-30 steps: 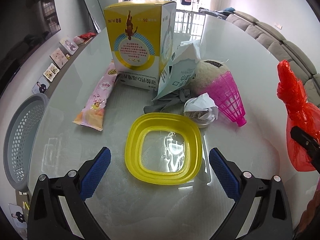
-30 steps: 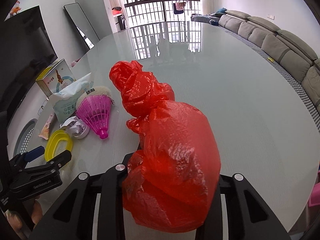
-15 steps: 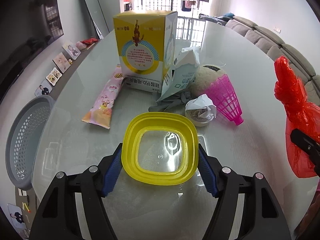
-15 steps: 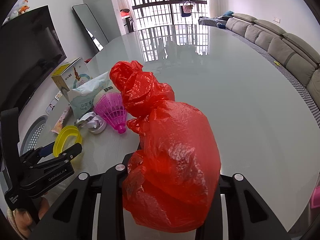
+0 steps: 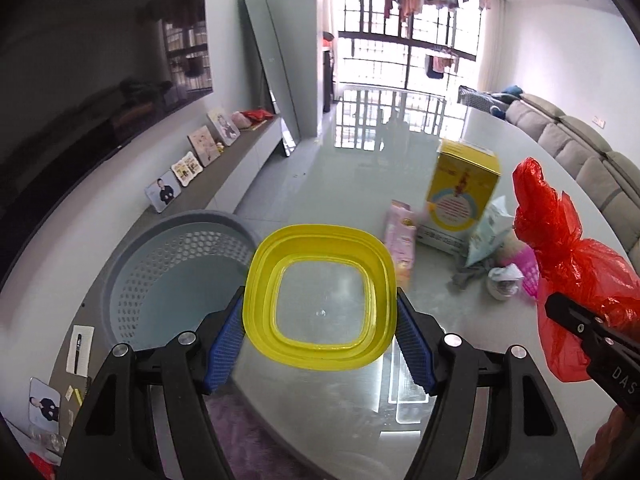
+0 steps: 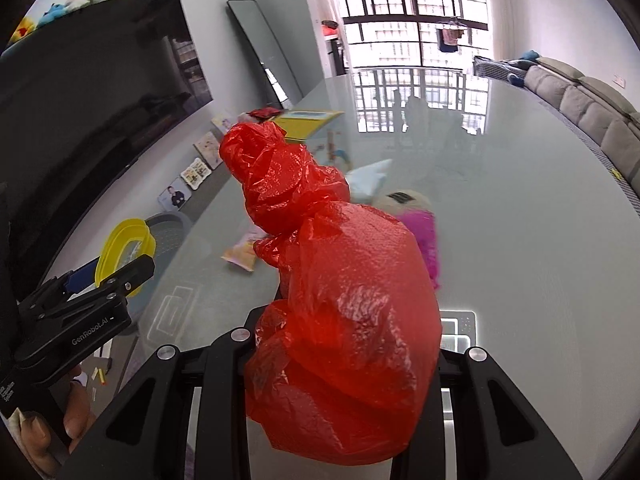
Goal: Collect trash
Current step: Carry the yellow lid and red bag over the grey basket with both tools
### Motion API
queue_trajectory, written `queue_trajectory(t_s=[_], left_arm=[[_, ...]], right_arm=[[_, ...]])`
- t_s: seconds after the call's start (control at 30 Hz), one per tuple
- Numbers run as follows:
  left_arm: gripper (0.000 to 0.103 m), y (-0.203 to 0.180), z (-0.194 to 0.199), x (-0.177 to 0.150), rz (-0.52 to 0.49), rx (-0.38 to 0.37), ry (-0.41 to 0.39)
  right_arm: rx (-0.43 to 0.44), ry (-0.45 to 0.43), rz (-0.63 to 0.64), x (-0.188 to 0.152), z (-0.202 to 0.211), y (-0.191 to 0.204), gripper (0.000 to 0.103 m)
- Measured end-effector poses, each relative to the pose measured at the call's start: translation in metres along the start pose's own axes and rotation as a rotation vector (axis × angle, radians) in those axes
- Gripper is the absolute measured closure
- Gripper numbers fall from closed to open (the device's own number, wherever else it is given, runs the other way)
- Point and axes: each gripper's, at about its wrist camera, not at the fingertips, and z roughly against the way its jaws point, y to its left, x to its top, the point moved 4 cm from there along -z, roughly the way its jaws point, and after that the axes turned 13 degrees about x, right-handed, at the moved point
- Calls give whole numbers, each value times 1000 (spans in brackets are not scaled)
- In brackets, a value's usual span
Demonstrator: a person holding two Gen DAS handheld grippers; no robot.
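Note:
My left gripper (image 5: 320, 344) is shut on a yellow lid with a clear middle (image 5: 320, 300) and holds it in the air at the table's left edge, just right of the grey perforated basket (image 5: 172, 268). The lid (image 6: 126, 252) and left gripper (image 6: 108, 276) also show in the right wrist view. My right gripper (image 6: 344, 360) is shut on a knotted red plastic bag (image 6: 344, 320), which hides its fingertips; the bag also shows at the right of the left wrist view (image 5: 568, 256).
On the glass table (image 5: 360, 184) lie a yellow carton (image 5: 460, 196), a pink snack wrapper (image 5: 400, 236), a pale blue packet (image 5: 490, 228), crumpled paper (image 5: 504, 280) and a pink shuttlecock (image 5: 528, 272). A low shelf with photos (image 5: 188, 168) runs along the left wall.
My left gripper closed on the yellow lid, lifted it off the table and swung left toward the grey basket. My right gripper kept hold of the red bag and turned left.

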Motion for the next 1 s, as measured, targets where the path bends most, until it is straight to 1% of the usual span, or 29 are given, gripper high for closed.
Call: queue_trajectory(t_s=[0.13,0.23,0.43,0.63,0.77,0.9,1.0], left_arm=[[35,52,-21,1,39,75,20],[35,88,-37,3,64,129,32],[35,137,-68,2,83,202,69],[35,165,-93,-2,99,222,95],[35,172,-107,-11,97,226,119],[34,181,-120,-18,105,232,143],[34,187,-129,-20,118,230,154]], right_arm=[[105,38,45,14,-37,47,72],[145,72,100,22,-68,82,72],[211,149,175,39,-129,137,72],[238,214,227,52,-187,175,72],[255,264,245,49,-215,200,72],[267,296,259,48,-241,212,72],[275,310,268,47,-256,213,72]])
